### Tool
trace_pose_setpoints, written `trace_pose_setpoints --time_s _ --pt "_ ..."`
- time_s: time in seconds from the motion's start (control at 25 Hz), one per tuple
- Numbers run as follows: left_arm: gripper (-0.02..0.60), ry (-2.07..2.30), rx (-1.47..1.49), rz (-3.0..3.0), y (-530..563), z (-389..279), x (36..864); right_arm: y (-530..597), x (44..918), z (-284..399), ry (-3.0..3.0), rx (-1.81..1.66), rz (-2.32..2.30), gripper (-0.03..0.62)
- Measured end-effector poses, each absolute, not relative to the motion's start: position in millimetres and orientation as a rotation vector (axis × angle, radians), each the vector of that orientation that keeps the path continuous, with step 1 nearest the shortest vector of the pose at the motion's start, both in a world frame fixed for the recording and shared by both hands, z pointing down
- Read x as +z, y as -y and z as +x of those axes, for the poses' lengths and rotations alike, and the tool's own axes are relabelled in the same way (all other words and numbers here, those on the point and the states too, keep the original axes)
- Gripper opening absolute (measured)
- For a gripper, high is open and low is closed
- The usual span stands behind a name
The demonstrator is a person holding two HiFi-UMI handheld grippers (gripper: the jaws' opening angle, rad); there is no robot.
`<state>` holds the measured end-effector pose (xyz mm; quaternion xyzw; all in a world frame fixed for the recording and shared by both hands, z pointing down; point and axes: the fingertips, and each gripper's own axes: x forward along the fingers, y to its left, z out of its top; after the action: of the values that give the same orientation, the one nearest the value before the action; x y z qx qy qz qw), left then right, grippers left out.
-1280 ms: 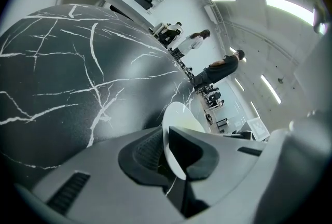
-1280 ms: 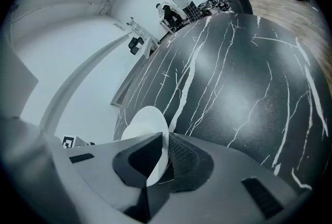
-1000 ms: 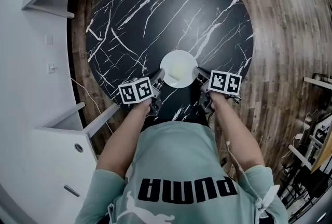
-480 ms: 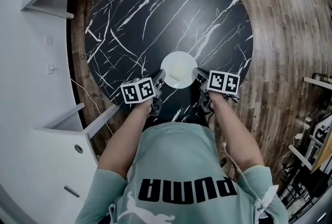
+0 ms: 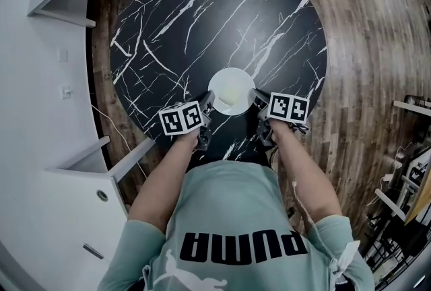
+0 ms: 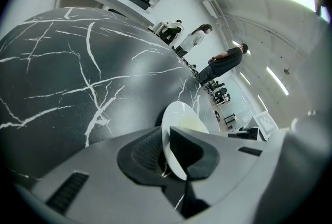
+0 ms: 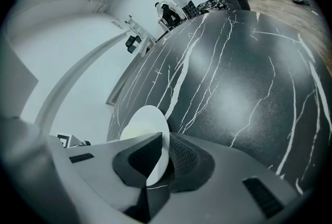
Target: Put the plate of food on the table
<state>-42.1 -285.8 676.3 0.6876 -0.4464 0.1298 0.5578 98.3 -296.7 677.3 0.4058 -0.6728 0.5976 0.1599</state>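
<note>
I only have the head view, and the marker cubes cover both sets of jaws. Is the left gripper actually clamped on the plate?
Observer: Yes. The left gripper view shows the left gripper shut on the plate, with one pad on each face of the rim.
Operator: And the right one?
Observer: Same. The right gripper pinches the opposite rim, which sits edge-on between its pads.
Operator: Anyone beyond the table besides those feet at the top of my picture?
Observer: Yes, a person in white stands past the far edge of the table.
</note>
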Motion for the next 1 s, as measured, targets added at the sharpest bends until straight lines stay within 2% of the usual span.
trace_pose_setpoints --time_s 0.32,0.52,0.72,0.84,1.0 --pt "0.084 1.067 0.328 1.665 285 -46 674 299 671 110 1.923 1.725 1.248 0.041" --pt "0.084 1.075 0.317 1.671 278 -52 659 294 654 111 1.949 1.704 1.293 0.041" --pt "0.008 1.014 0.285 1.686 254 -52 624 278 614 98 2.037 1.757 1.289 0.040" --pt "0.008 0.953 0.234 1.705 239 -48 597 261 589 90 2.067 1.784 1.279 0.011" --pt "0.006 0.898 0.222 1.765 222 -42 565 242 561 77 2.100 1.794 1.273 0.009"
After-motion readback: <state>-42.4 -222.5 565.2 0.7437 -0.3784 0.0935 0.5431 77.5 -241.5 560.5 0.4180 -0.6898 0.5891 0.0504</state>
